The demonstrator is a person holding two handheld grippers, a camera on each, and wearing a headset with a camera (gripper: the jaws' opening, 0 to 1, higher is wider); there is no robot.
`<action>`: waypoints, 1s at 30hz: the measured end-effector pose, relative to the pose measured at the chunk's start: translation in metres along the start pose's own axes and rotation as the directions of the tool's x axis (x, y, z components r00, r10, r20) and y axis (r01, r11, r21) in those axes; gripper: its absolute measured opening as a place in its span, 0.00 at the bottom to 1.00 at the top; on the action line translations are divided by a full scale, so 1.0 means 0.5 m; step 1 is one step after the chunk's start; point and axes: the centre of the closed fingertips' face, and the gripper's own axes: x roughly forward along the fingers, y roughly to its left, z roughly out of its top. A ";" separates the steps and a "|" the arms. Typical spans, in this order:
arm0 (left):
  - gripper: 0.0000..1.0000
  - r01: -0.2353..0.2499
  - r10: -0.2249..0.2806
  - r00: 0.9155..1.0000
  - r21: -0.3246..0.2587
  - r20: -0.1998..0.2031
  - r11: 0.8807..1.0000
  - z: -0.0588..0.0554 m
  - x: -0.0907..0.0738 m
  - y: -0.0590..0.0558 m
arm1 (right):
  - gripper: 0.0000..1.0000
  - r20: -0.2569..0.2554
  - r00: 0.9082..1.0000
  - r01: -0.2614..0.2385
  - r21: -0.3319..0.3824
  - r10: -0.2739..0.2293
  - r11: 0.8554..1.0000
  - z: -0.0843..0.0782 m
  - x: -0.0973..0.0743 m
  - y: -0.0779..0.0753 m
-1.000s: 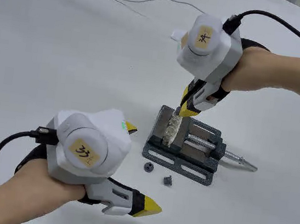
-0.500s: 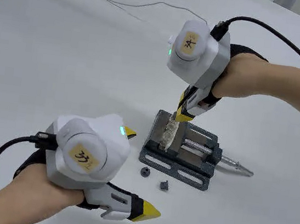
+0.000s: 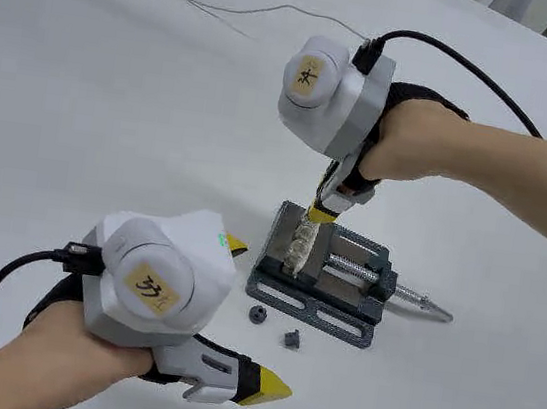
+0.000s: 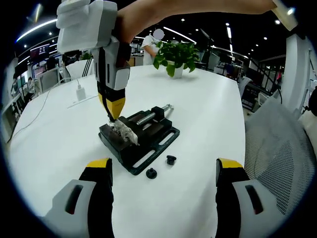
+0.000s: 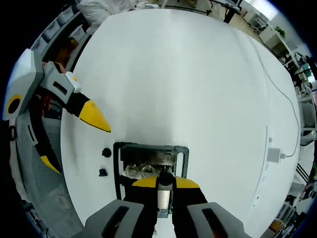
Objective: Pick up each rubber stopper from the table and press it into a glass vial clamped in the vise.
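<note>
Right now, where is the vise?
In the head view, the vise sits right of centre on the table, under the right gripper, with two loose rubber stoppers on its near side.

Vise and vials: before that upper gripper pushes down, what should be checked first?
1. Stopper held: ok. The right gripper is shut on a dark stopper.
2. Vials clamped: ok. The glass vials sit in the vise.
3. Stopper centred over a vial mouth: cannot tell; the gripper tips hide it.
4. Left gripper out of the way: ok. It is open, apart from the vise.
5. Next stoppers ready: ok. A spare stopper and its neighbour lie on the table beside the vise.
</note>
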 end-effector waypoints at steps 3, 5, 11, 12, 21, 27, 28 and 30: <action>0.84 -0.002 0.002 1.000 -0.003 -0.002 1.000 -0.002 -0.001 0.002 | 0.05 0.020 1.000 -0.002 -0.004 0.003 1.000 -0.002 -0.002 -0.003; 0.84 -0.004 0.004 1.000 -0.004 -0.002 1.000 -0.002 -0.002 0.003 | 0.05 0.027 1.000 -0.002 -0.016 0.003 1.000 -0.002 -0.002 -0.003; 0.84 -0.005 0.005 1.000 -0.008 -0.005 1.000 -0.005 -0.003 0.005 | 0.06 0.041 0.999 -0.007 -0.032 0.009 0.999 0.000 0.000 -0.006; 0.84 -0.005 0.005 1.000 -0.008 -0.006 1.000 -0.006 -0.003 0.004 | 0.07 0.042 0.999 -0.007 -0.031 0.009 0.999 0.000 0.000 -0.007; 0.83 -0.002 0.002 1.000 -0.012 -0.011 1.000 -0.011 -0.003 0.003 | 0.18 0.051 0.999 -0.005 -0.053 0.008 0.999 -0.005 0.010 -0.008; 0.83 -0.004 0.004 1.000 -0.014 -0.015 1.000 -0.015 -0.006 0.006 | 0.23 0.100 0.995 -0.027 -0.035 0.030 0.999 -0.010 -0.005 -0.007; 0.83 -0.006 0.006 1.000 -0.015 -0.016 1.000 -0.016 -0.006 0.008 | 0.22 0.102 0.994 -0.032 -0.031 0.035 0.999 -0.017 -0.006 -0.014; 0.83 -0.008 0.008 1.000 -0.016 -0.017 1.000 -0.017 -0.007 0.010 | 0.20 0.110 0.993 -0.035 -0.040 0.040 0.999 -0.027 -0.003 -0.030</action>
